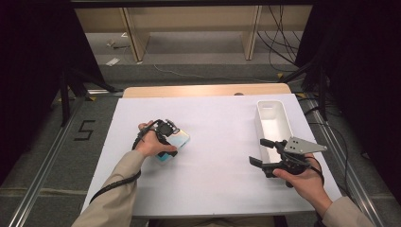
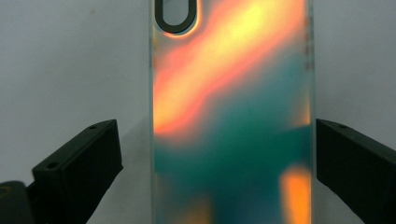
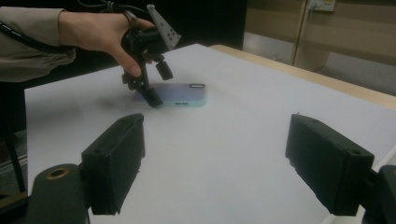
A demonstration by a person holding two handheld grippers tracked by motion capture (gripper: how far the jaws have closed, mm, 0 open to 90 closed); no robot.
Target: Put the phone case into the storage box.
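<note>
An iridescent phone case [image 1: 183,138] lies flat on the white sheet left of centre, its camera cut-out [image 2: 176,16] at the far end. My left gripper [image 1: 173,141] points down over it. In the left gripper view the case [image 2: 233,116] lies between the jaws of that gripper [image 2: 215,135], with a gap on the left side and the right jaw at its edge, so the jaws are open. My right gripper [image 1: 257,151] hovers at the right of the table, open and holding nothing. In its own view, past its jaws [image 3: 217,133], are the case [image 3: 182,95] and the left gripper [image 3: 158,86].
A long white bin [image 1: 274,124] stands at the right of the sheet, just beyond the right gripper, with nothing visible inside. The white sheet [image 1: 213,165] covers a wooden table [image 1: 203,90]. Cables lie on the floor behind.
</note>
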